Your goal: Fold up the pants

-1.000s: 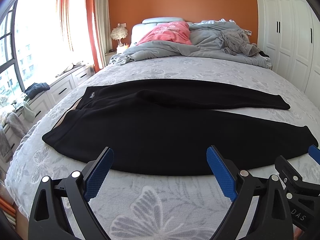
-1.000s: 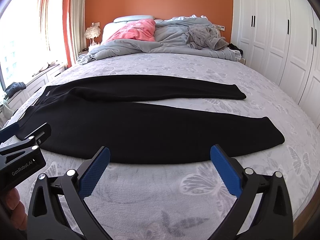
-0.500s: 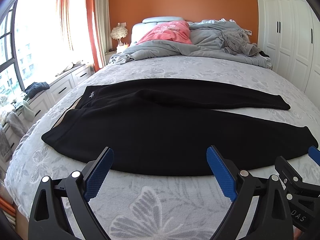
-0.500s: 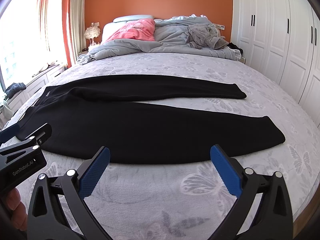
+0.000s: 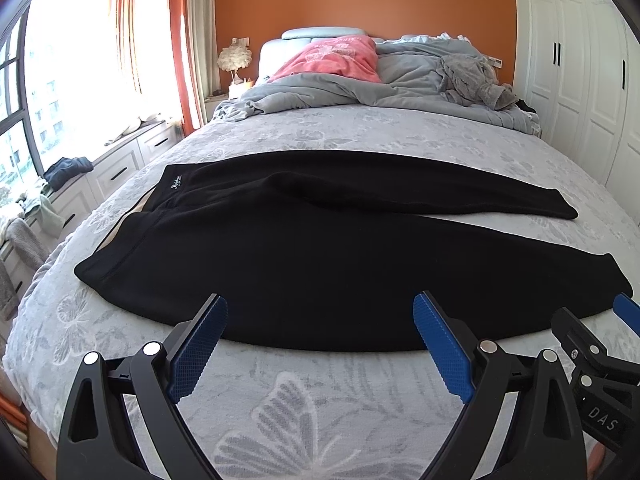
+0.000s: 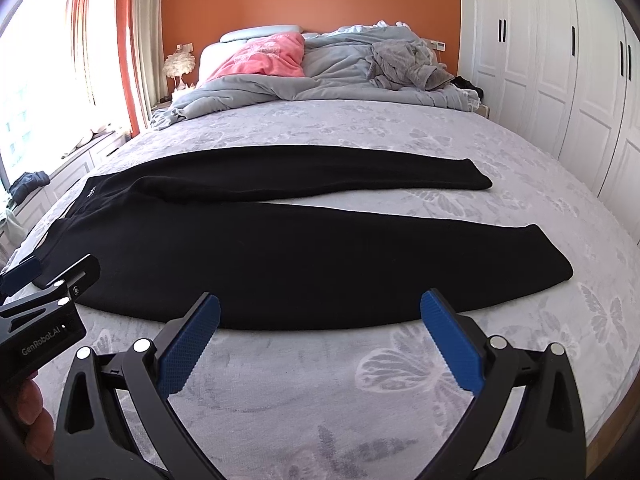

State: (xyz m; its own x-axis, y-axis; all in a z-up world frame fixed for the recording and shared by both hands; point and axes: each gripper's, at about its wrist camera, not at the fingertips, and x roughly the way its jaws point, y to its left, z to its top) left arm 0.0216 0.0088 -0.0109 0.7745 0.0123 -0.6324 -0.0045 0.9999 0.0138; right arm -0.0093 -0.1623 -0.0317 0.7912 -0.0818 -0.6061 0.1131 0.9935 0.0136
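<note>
Black pants (image 5: 320,248), matte soft knit, laid flat across the bed (image 5: 360,132) near its foot edge, waistband toward the window side, legs splayed apart. Bedspread pale grey, butterfly-patterned. Left gripper (image 5: 320,324) and right gripper (image 6: 320,316): blue textured pads, jaws wide, empty.

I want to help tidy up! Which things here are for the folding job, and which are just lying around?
For the job: black pants spread flat on the bed; left gripper and right gripper, both open, holding nothing.

Just lying about: pink pillow, grey duvet, lamp, blue clothes by the window.
</note>
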